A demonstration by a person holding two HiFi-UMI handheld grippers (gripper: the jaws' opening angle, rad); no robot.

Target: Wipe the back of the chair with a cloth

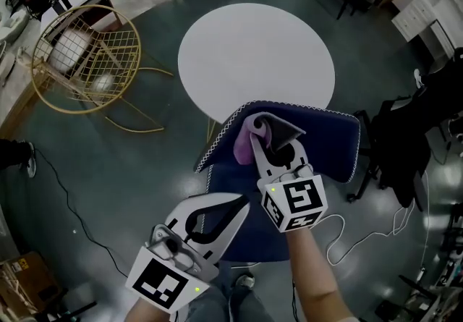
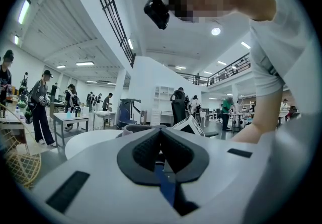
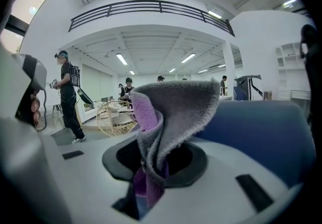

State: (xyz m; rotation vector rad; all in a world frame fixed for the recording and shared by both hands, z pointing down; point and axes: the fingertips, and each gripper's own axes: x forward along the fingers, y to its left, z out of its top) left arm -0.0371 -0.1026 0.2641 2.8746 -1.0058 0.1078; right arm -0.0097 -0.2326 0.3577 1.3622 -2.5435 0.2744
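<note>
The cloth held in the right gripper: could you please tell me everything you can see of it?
The cloth is a soft, fuzzy piece, grey on one face and purple on the other. It is bunched and folded, pinched low down between the shut jaws of the right gripper, with its free part standing up and curling over. In the head view it sits at the top edge of the blue chair back, apparently pressed against it. Nothing else touches it.

Steep overhead; gripper views perhaps level.
</note>
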